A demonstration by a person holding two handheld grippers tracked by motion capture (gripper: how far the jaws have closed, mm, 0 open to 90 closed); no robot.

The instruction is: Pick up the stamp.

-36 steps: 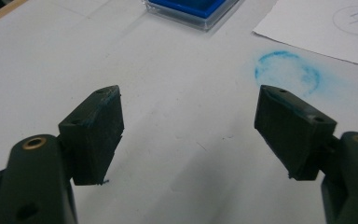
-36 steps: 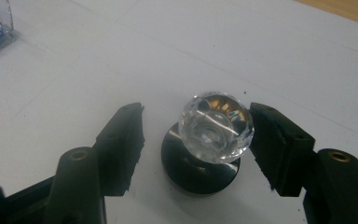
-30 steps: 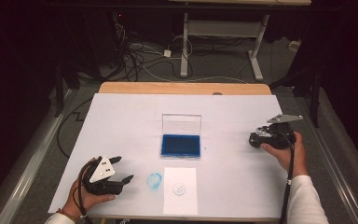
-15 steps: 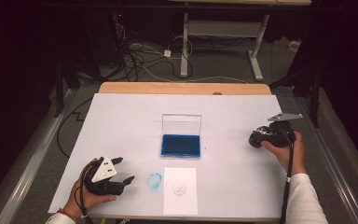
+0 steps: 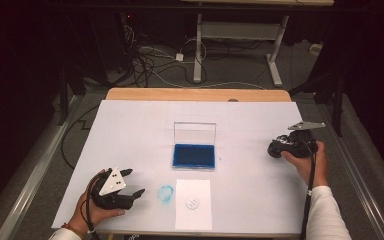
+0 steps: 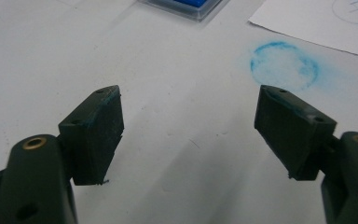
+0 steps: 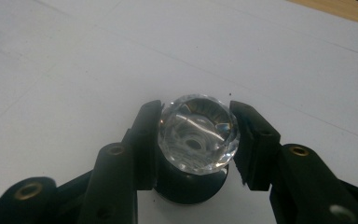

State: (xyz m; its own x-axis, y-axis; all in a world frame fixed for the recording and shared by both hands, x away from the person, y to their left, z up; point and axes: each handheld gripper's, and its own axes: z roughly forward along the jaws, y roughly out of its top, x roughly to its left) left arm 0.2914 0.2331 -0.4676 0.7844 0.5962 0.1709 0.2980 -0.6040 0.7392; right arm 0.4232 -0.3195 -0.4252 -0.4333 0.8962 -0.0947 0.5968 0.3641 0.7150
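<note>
My right gripper hovers over the table's right side. In the right gripper view, that gripper is shut on a stamp with a clear faceted knob and a dark base. An open blue ink pad with its clear lid raised lies mid-table. In front of it is a white paper bearing a round stamp print. My left gripper rests open at the front left, and nothing sits between its jaws. A blue ink ring marks the table just beyond it.
The white table top has a wooden strip along its far edge. Beyond are dark floor, cables and a desk frame. The ink pad's corner and the paper show in the left gripper view.
My right gripper has drifted slightly left with the stamp. The left gripper has stayed in place and open.
</note>
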